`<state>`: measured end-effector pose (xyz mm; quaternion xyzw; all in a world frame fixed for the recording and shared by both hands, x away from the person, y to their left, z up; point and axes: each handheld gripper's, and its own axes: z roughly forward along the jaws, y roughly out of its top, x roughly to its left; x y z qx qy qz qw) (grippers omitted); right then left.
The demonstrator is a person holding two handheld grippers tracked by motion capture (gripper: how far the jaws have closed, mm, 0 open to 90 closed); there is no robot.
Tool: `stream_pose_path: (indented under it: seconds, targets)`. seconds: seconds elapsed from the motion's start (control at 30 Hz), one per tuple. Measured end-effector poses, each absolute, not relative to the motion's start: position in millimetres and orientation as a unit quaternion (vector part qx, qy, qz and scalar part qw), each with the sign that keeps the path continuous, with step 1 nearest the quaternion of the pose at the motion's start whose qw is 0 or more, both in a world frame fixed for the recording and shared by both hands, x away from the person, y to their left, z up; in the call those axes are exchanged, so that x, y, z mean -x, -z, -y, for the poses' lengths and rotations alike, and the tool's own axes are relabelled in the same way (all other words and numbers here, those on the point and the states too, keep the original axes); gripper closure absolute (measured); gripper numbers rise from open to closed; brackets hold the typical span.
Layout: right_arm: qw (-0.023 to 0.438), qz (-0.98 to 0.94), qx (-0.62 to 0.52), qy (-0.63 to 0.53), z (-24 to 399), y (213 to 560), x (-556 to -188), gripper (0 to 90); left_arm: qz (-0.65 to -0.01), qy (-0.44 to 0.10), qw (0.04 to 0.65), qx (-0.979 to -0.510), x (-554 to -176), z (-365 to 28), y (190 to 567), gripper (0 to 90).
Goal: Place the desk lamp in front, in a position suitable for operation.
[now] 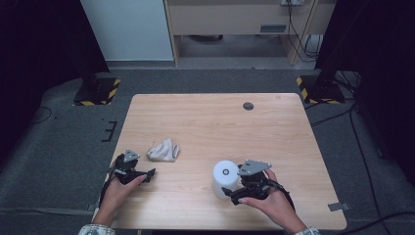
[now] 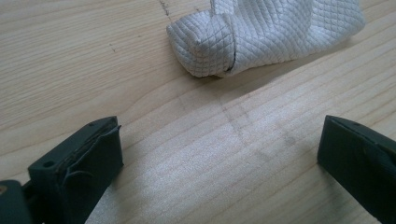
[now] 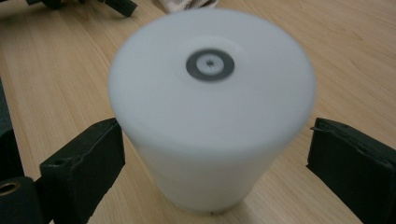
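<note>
At the near edge of the wooden table, two hands come in from below, their forearms cut off by the frame. The right gripper lies low beside a white upside-down cup, which stands upright on the near right part of the tabletop. From the right gripper view, the cup sits between the two black jaws, with a clear gap on each side; the jaws are spread wide and press on nothing. Its upturned base carries a small dark ring, and the whole cup is slightly blurred there, so its rim against the wood is hard to read.

The left gripper rests on the near left part of the table, its jaws also wide apart over bare wood, as the left gripper view shows. Just beyond it lies a crumpled white quilted cloth, cut off at the top of that view; from above the cloth is small and its folds cannot be made out.

Farther off, a dark round spot marks the table's far side.
</note>
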<state>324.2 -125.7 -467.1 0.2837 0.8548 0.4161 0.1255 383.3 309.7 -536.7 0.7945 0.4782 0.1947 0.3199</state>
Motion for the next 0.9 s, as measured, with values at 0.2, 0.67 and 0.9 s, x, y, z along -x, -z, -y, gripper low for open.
stream_pose_path:
  seconds: [0.2,0.67,0.9]
  targets:
    - [0.122,-0.857,-0.291,-0.407,141.5,476.7,-320.3,4.5,-0.477,-0.194,0.321,-0.795,-382.8,-309.9,536.7,0.0]
    - [0.128,-0.847,-0.338,-0.391,184.0,501.9,-334.8,14.2,-0.46,-0.215,0.38,-0.773,-376.7,-299.2,506.8,21.6]
    - [0.129,-0.841,-0.344,-0.397,191.1,506.7,-336.4,26.2,-0.429,-0.222,0.371,-0.793,-387.0,-270.9,501.6,40.4]
